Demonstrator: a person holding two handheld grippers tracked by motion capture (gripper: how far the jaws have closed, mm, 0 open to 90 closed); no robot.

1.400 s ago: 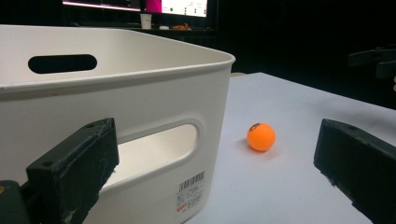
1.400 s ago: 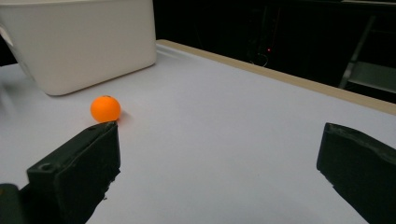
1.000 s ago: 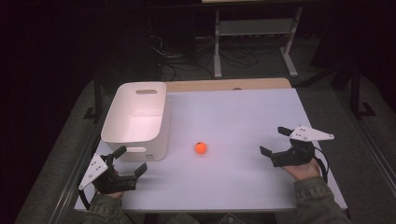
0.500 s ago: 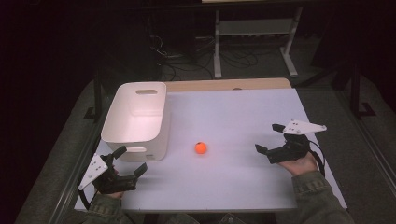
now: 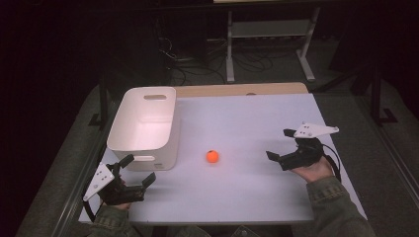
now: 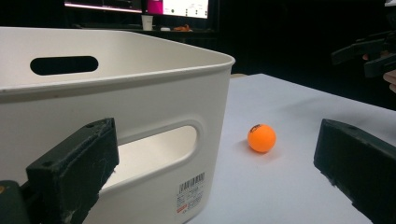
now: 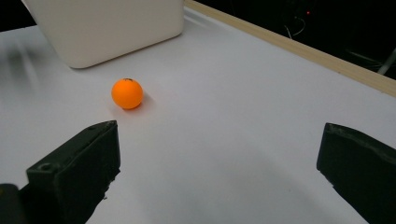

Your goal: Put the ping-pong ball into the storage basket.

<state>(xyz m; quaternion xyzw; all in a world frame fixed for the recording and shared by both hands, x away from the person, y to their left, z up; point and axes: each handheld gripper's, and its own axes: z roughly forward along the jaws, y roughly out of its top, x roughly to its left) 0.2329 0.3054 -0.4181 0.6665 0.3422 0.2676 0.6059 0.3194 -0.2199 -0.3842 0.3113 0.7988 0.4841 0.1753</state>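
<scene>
A small orange ball [image 5: 212, 156] [image 6: 261, 138] [image 7: 127, 93] lies on the white table [image 5: 247, 123], just right of a white plastic bin [image 5: 143, 145] [image 6: 140, 93] [image 7: 116, 28] that has handle slots. My left gripper [image 5: 140, 168] [image 6: 215, 144] is at the front left corner, close to the bin's near wall, open with nothing in it. My right gripper [image 5: 279, 143] [image 7: 219, 140] hovers right of the ball, open with nothing held, its jaws pointing left toward the ball. It also appears far off in the left gripper view [image 6: 369, 53].
A wooden strip [image 5: 242, 90] runs along the table's far edge. Behind the table stand a metal rack [image 5: 267, 29] and loose cables [image 5: 197, 64] on the dark floor. Bare tabletop lies between the ball and the right gripper.
My right gripper has shifted a little to the left, toward the ball. The left gripper, ball and bin have not moved.
</scene>
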